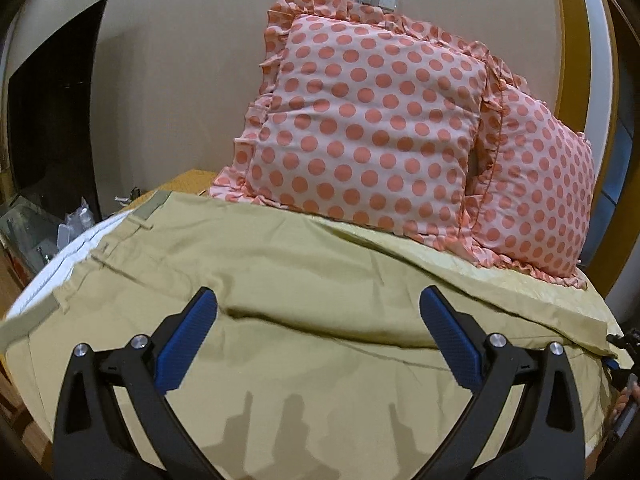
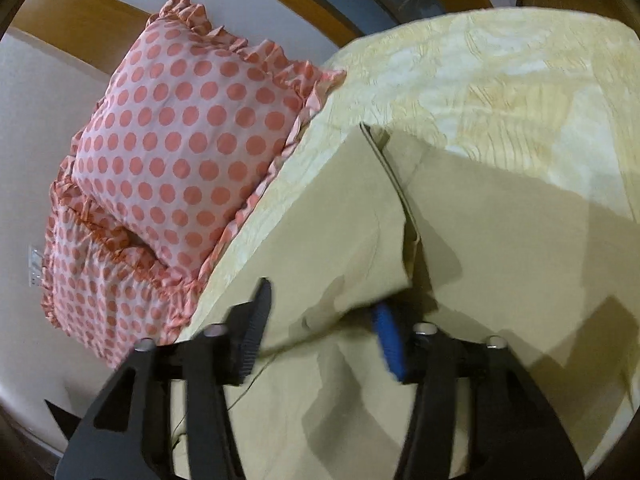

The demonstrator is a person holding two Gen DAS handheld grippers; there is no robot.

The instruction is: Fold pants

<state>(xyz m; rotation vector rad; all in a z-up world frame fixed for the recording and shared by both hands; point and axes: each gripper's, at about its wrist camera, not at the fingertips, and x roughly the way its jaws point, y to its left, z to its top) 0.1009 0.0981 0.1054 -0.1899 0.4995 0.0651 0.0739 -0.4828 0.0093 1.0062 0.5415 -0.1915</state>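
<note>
Pants (image 1: 280, 280): spread flat on the bed (image 2: 500, 80), in front of your pillows (image 1: 368, 128).
Left gripper (image 1: 318, 304): your jaws gape wide above the fabric, holding nothing.
Right gripper (image 2: 324, 312): your jaws are apart, a raised fold of pants between them.

Your right gripper (image 2: 320, 320) hangs low over the tan pants (image 2: 348, 220), its fingers spread wide with loose fabric bunched between them. The blue pad (image 2: 388, 340) on one finger sits against a raised fold of cloth; the dark finger (image 2: 254, 332) stands near the pants' edge. The picture is blurred around the blue pad, so you cannot tell how firmly it presses. The pants lie on a pale yellow bedspread (image 2: 500, 80). Two pink pillows with orange dots (image 2: 192, 128) lean beside the bedspread's edge, one overlapping the other, against a white wall (image 2: 36, 120).
</note>
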